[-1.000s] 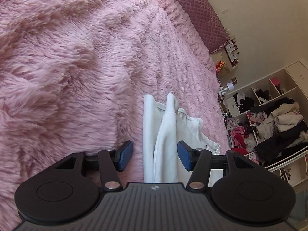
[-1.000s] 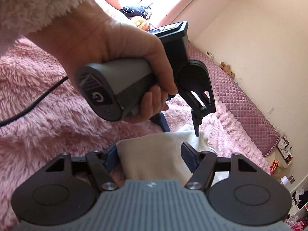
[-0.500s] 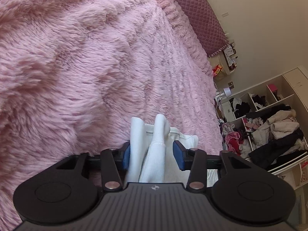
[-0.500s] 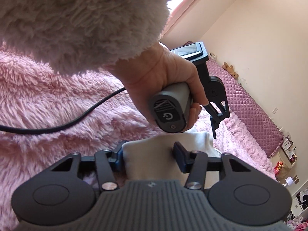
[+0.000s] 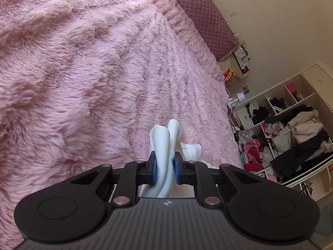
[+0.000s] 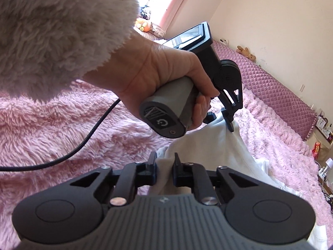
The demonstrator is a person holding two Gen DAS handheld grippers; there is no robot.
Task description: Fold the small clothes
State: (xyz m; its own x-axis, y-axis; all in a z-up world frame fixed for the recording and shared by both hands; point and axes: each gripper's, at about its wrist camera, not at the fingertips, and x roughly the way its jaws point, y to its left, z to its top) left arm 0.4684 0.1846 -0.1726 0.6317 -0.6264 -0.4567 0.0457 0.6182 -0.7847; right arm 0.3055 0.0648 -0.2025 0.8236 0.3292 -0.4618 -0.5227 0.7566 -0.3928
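A small white garment [image 6: 226, 152] lies on the pink furry bedspread [image 5: 83, 73]. In the left wrist view my left gripper [image 5: 164, 166] is shut on a bunched edge of the white garment [image 5: 166, 141], the cloth sticking up between the blue pads. In the right wrist view my right gripper [image 6: 165, 166] is shut on another edge of the same garment. The left gripper [image 6: 230, 123] also shows there, held by a hand, pinching the cloth's far edge so the fabric stretches between both grippers.
A quilted purple headboard [image 5: 199, 14] runs along the bed's far side. Open shelves stuffed with clothes [image 5: 291, 137] stand beyond the bed edge. A black cable [image 6: 83, 145] trails over the bedspread. A fluffy sleeve [image 6: 52, 31] fills the upper left of the right wrist view.
Both grippers closed from open onto edges of the white garment. The left hand and gripper moved away from the right one, and the cloth now stretches between them.
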